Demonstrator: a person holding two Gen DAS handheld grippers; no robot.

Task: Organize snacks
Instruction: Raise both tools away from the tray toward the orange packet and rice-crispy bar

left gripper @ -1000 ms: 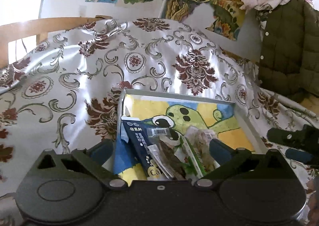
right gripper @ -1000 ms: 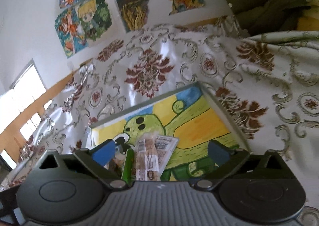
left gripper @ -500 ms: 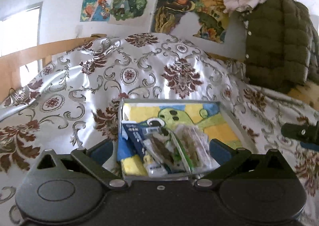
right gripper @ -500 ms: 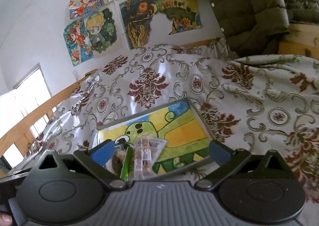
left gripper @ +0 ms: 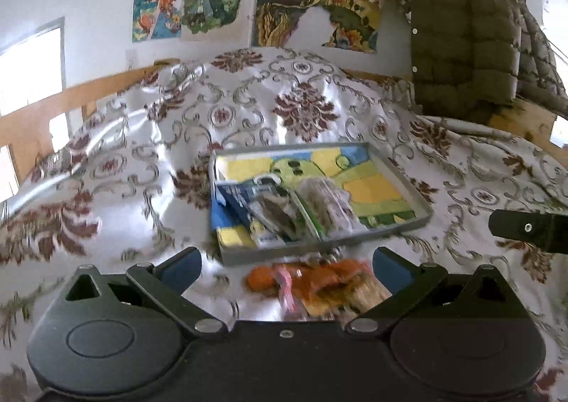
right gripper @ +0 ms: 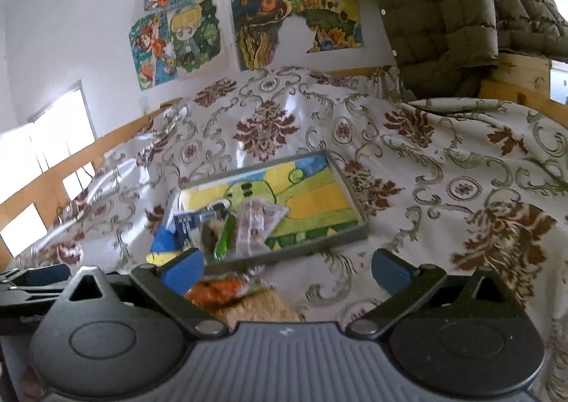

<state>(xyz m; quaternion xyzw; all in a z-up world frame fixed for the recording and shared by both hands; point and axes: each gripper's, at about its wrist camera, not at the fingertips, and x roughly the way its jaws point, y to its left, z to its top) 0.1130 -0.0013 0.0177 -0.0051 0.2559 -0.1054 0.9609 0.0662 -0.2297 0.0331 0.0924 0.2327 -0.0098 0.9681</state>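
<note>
My left claw (left gripper: 285,265) is wide open, empty, over a blurry orange snack packet (left gripper: 312,286) at lower centre. My right claw (right gripper: 287,265) gapes too. The crinkly wrappers (left gripper: 284,210) pile in the grey tray's (left gripper: 401,228) left half, mid-frame, on a shiny damask cloth (left gripper: 124,196).

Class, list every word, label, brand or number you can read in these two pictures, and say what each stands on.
None can be read.
Dark blue snack packet in the tray: white print, too blurred.
Clear packet: barcode label, too small.
Orange packet in front of the tray: motion-blurred.
Wall posters: pictures only.
</note>
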